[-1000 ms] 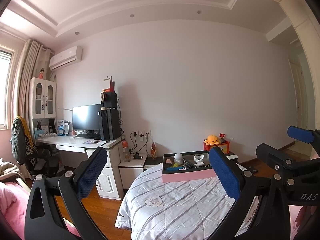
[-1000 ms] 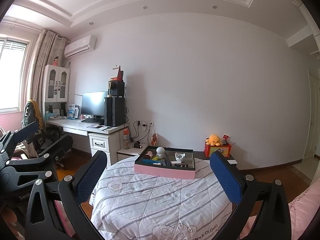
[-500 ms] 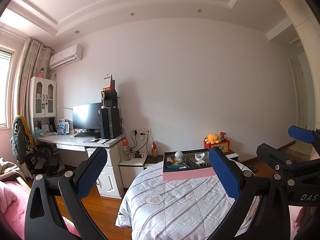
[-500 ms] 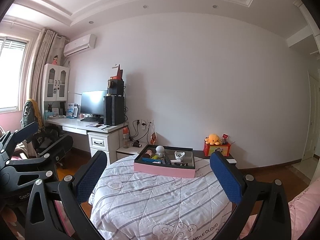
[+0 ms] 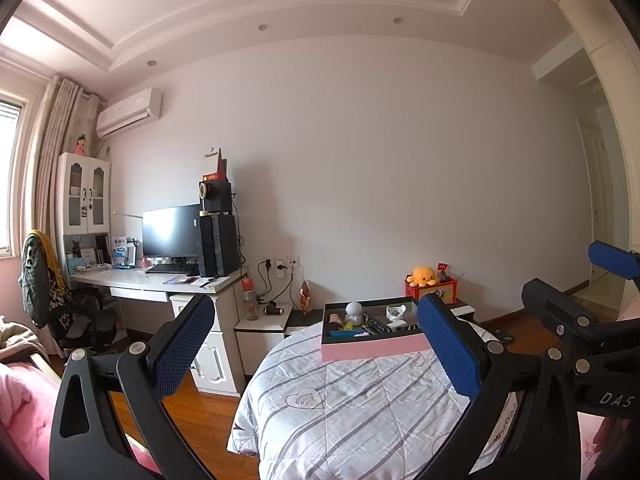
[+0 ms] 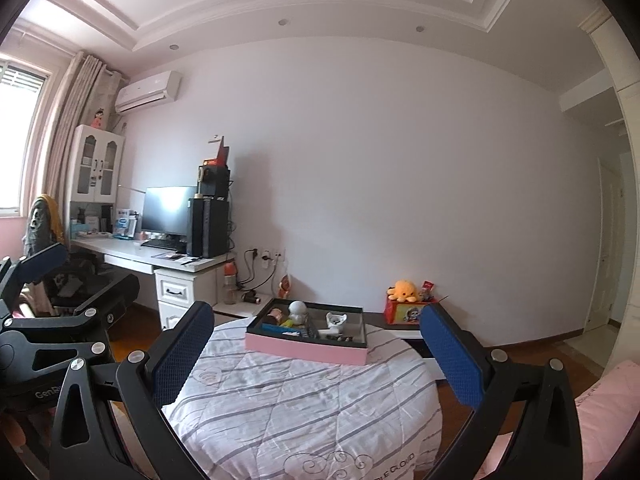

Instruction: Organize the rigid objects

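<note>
In the left wrist view, the left tongs (image 5: 316, 344) gape wide, gripping nothing, above a striped quilted table (image 5: 360, 408); the pink tray (image 5: 372, 346) of small objects sits ahead, just inside the right finger, with the right tongs (image 5: 600, 292) beyond it at right. In the right wrist view, the right tongs (image 6: 316, 348) are likewise spread and empty, the pink tray (image 6: 306, 346) ahead between the fingers, the left tongs (image 6: 60, 280) at far left.
</note>
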`<state>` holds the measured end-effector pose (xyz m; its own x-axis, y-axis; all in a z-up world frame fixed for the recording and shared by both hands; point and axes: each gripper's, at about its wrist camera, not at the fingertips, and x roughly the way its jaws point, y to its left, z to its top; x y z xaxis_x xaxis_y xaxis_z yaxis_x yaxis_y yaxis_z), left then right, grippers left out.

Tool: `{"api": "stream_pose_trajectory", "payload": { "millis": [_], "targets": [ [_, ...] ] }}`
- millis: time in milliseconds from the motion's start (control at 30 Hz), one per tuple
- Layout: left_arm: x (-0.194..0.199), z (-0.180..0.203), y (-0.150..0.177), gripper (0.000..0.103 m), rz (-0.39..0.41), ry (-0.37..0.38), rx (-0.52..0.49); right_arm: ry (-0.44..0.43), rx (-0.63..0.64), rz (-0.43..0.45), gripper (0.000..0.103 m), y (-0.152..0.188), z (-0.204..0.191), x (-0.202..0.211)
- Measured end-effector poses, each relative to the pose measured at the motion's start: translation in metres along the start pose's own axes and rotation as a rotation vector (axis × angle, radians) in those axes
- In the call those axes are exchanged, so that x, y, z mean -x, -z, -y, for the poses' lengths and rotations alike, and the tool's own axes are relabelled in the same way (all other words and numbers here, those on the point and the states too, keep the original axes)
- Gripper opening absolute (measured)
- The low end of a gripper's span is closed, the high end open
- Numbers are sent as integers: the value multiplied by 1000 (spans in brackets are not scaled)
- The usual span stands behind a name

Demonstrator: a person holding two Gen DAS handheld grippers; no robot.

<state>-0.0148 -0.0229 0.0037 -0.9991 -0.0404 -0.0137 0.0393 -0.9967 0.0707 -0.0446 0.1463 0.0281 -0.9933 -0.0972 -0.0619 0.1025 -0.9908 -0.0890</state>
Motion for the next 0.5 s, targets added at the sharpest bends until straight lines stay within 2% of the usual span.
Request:
{"api": "stream_pose_trajectory", "payload": {
  "millis": [500],
  "targets": [
    [1,3,-3,103,10,-15,-17,-6,-18,-6,103,2,2,-1]
  ]
}}
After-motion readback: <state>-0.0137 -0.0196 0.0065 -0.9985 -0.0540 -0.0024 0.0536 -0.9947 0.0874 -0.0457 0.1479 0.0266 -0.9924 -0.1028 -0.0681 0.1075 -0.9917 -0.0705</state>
